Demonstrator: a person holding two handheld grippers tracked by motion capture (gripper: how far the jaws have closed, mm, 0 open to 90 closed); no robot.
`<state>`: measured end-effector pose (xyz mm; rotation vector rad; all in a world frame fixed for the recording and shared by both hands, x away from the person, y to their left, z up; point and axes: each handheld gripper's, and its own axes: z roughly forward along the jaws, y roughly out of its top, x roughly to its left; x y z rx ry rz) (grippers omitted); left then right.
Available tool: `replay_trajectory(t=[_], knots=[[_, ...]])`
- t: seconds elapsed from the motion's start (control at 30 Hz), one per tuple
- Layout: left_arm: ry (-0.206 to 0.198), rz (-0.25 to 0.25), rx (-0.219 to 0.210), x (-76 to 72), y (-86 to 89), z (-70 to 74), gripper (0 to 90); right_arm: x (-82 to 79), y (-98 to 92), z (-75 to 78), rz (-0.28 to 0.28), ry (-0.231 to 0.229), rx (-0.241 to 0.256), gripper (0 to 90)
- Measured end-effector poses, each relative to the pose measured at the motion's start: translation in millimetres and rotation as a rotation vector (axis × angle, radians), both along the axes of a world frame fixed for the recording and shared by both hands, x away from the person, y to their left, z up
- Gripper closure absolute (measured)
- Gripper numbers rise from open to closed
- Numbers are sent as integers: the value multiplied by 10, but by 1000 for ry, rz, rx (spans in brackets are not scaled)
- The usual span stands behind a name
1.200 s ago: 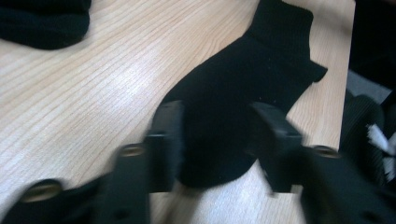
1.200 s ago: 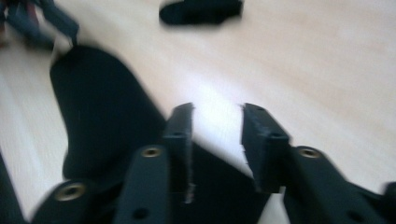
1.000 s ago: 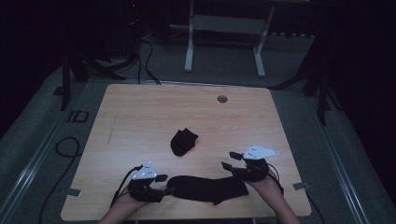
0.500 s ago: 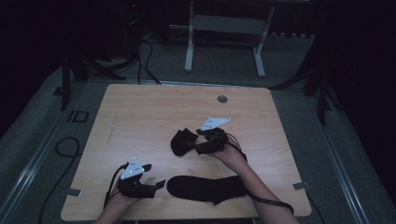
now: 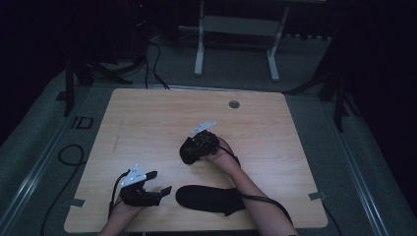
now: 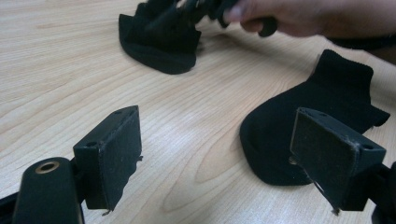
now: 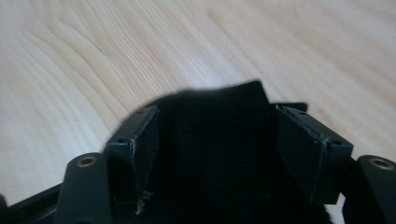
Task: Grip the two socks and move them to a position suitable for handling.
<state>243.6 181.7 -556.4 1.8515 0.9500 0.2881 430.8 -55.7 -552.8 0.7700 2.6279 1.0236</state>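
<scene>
Two black socks lie on the wooden table [image 5: 147, 118]. One is crumpled [image 5: 186, 156] [image 6: 159, 39] near the middle; the other lies flat [image 5: 211, 199] [image 6: 299, 126] by the front edge. My right gripper [image 5: 193, 145] [image 7: 217, 144] is down on the crumpled sock [image 7: 215, 154], its jaws open with the fabric between them. At the front left my left gripper [image 5: 160, 182] [image 6: 219, 154] stands open and holds nothing, pointing toward the flat sock's toe. The right hand [image 6: 289, 16] shows at the top of the left gripper view.
A round grommet hole [image 5: 234, 104] sits near the table's far edge. Beyond the table stands a white frame [image 5: 236, 29]. Cables [image 5: 152, 54] run over the grey floor. The right forearm [image 5: 251, 189] crosses above the flat sock.
My right gripper left the flat sock at the front right and moved forward and left onto the crumpled sock. The left gripper let go of the flat sock and drew slightly left.
</scene>
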Motion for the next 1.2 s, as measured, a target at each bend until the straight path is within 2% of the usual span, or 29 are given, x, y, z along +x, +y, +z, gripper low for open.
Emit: replay_trajectory(t=[0.07, 0.13, 0.2, 0.3, 0.37, 0.47, 0.57, 0.63, 0.77, 1.0, 1.07, 1.1, 1.2], knots=[[-3, 4, -5, 0, 11, 4, 168, -7, 25, -56, 2, -7, -18, 314], [-4, 11, -3, 0, 17, 6, 168, -38, 39, -67, 4, -42, -52, 365], [-1, 10, -6, 5, 18, 3, 168, -56, 34, -74, -7, -42, -44, 407], [-4, 12, -7, 2, 12, 1, 168, -66, 22, -69, -26, -52, -45, 556], [-8, 12, -9, -2, 9, 4, 168, -82, 34, -57, -33, -64, -61, 685], [-10, 13, -14, 2, 10, 6, 168, -91, 54, -44, -55, -76, -80, 746], [-10, 10, -18, 1, 16, 7, 168, -75, 18, -7, -64, -41, -61, 761], [9, 10, -23, 13, 18, 0, 169, -96, -37, 41, -60, -39, -49, 763], [11, 12, -29, 18, 16, 2, 169, -180, -222, 213, -76, -51, 16, 763], [5, 16, -20, 16, -3, 9, 169, -430, -542, 447, -86, -83, 73, 763], [6, 12, -20, 14, -14, 9, 169, -501, -619, 477, -95, -98, 73, 763], [5, 12, -19, 12, -20, 10, 169, -534, -656, 478, -93, -92, 78, 763], [4, 8, -18, 8, -33, 12, 169, -637, -757, 420, -94, -93, 66, 762]])
